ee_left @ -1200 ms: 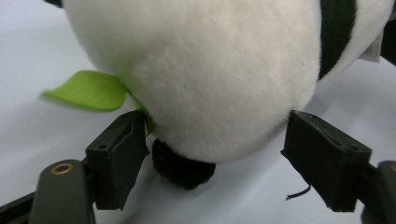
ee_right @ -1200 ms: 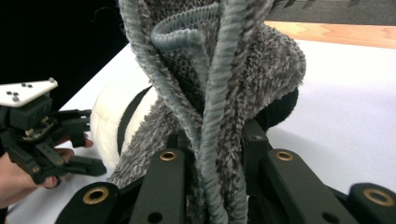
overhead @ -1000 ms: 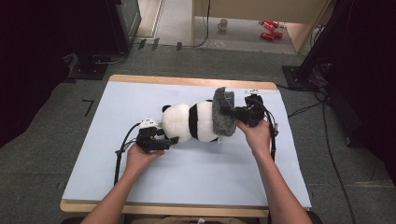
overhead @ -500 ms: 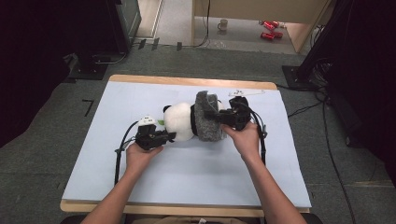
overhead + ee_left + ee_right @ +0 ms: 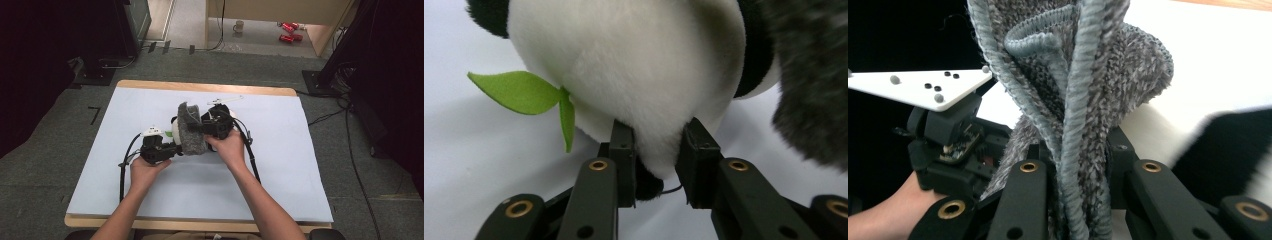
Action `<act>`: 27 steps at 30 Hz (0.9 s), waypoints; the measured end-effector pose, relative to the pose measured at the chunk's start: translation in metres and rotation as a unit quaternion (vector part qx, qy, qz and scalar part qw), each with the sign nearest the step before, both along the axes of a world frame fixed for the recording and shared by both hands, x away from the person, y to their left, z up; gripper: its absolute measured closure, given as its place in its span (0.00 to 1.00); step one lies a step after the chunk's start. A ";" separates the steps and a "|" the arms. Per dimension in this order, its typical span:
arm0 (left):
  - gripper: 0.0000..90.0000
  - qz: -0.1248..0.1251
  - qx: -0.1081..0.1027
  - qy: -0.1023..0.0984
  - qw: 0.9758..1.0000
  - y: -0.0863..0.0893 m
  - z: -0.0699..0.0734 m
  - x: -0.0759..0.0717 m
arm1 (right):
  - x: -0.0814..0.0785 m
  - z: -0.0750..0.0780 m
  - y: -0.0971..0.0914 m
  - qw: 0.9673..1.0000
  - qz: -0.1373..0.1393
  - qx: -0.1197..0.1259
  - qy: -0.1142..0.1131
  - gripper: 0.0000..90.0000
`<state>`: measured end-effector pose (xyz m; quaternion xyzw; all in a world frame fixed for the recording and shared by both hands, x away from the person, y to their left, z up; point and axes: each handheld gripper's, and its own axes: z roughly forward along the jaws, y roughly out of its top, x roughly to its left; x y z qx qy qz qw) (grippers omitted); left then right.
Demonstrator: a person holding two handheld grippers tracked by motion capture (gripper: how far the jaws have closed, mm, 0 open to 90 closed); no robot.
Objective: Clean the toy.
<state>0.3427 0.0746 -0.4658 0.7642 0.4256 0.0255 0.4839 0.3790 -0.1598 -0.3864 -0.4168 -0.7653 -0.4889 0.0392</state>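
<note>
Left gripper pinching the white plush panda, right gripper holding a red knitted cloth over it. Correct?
Not quite: the fuzzy knitted cloth is grey, not red, as the right gripper view shows. The right gripper does clamp it, and the left gripper does pinch the white plush panda.

Panda plush [image 5: 176,134] and grey knit cloth [image 5: 190,131] fill the gap between both grippers mid-table; light blue mat [image 5: 300,165] is open right, left and near edge.

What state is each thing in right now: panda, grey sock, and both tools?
Plush panda: lying on the table, pinched at one end.
Grey knit sock: bunched up, held against the panda.
Left tool: shut on the plush panda, jaws just closed in.
Right tool: shut on the grey knit sock.
</note>
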 end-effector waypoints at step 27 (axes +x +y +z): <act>0.36 -0.012 -0.016 -0.051 0.998 -0.008 -0.023 0.014 | 0.017 -0.011 0.015 0.996 0.003 -0.084 0.011 0.85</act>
